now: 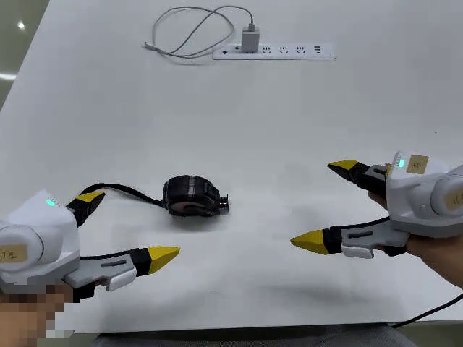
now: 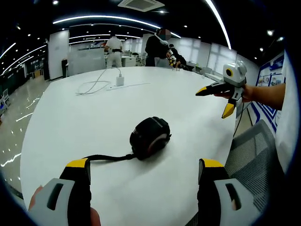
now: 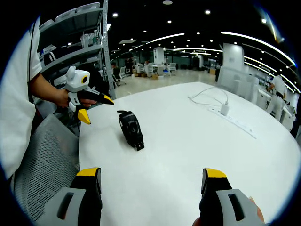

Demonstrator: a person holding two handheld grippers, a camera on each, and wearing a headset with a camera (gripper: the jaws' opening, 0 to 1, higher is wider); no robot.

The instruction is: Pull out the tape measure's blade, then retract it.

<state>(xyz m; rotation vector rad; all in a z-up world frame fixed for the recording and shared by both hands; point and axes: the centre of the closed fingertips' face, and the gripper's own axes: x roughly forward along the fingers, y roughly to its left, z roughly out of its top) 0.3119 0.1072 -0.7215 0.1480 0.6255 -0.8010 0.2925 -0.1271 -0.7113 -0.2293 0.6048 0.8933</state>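
Note:
A black tape measure (image 1: 192, 196) lies on the white table (image 1: 304, 123), its blade in the case and only the end hook (image 1: 225, 203) showing on its right. A black strap (image 1: 123, 189) trails from it to the left. My left gripper (image 1: 129, 225) is open near the front left, a little short of the tape measure (image 2: 150, 136), with the strap between its jaws. My right gripper (image 1: 323, 204) is open to the right, well apart from the tape measure (image 3: 131, 129). Neither holds anything. The right gripper (image 2: 215, 102) and the left gripper (image 3: 98, 110) each appear in the other's view.
A white power strip (image 1: 275, 50) with a plugged-in charger (image 1: 249, 37) and a looped grey cable (image 1: 188, 32) lies at the far side. The table's front edge runs just behind both grippers. A mesh chair (image 3: 42, 160) stands at the edge. People (image 2: 157, 44) stand far behind.

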